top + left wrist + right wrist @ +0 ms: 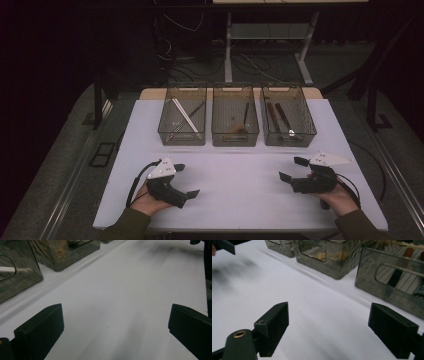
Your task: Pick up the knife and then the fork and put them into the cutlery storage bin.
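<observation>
Both hands sit low at the near edge of the bench (240, 170), one hand-held gripper each. The left hand-held gripper (186, 180) has its jaws spread wide with nothing between them, just bare white surface in its own view (115, 325). Same deal with the right hand-held gripper (294, 168): jaws released, wide apart, nothing grasped, only the bench top between them (328, 325).

Three clear smoky bins stand in a row at the far side, well apart from both grippers. The left bin (183, 116) holds a white stick and a thin dark rod lying crossed. The middle bin (235, 117) has a dark-handled utensil plus something brownish that's too small to make out. The right bin (288, 116) has a couple of dark brown-handled utensils lying lengthwise. From the right gripper view that right bin (392, 280) is the closest one, just beyond the jaws.
</observation>
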{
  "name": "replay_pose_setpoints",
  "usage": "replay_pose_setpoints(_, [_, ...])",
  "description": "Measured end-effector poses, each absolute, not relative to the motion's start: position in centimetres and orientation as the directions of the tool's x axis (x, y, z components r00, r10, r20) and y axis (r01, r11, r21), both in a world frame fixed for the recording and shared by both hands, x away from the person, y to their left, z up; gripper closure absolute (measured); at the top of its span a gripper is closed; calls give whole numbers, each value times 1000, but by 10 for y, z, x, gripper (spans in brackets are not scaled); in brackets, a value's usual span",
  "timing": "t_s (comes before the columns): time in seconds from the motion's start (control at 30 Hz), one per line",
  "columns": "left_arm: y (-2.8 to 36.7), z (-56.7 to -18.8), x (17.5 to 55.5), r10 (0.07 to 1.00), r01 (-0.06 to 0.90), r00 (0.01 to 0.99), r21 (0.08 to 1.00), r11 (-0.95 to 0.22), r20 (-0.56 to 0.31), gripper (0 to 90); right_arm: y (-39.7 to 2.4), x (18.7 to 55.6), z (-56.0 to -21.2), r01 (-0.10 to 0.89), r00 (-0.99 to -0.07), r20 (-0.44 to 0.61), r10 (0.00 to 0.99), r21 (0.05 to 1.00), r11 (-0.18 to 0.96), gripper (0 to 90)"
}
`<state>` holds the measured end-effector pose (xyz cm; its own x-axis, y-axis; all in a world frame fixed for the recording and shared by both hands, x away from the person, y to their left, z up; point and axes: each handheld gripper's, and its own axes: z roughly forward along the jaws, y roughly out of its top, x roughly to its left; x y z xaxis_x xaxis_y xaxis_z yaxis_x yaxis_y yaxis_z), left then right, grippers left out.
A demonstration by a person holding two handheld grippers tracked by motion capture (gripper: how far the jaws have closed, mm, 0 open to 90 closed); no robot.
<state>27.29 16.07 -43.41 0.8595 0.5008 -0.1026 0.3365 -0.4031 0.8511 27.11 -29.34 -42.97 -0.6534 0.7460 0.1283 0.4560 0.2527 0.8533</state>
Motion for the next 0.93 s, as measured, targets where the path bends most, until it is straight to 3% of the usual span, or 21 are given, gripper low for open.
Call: replay_pose_setpoints(0.93, [160,-435,272,497,338,862,848,-409,-104,0,-295,256,-445,471,-678,134,723,834,287,168])
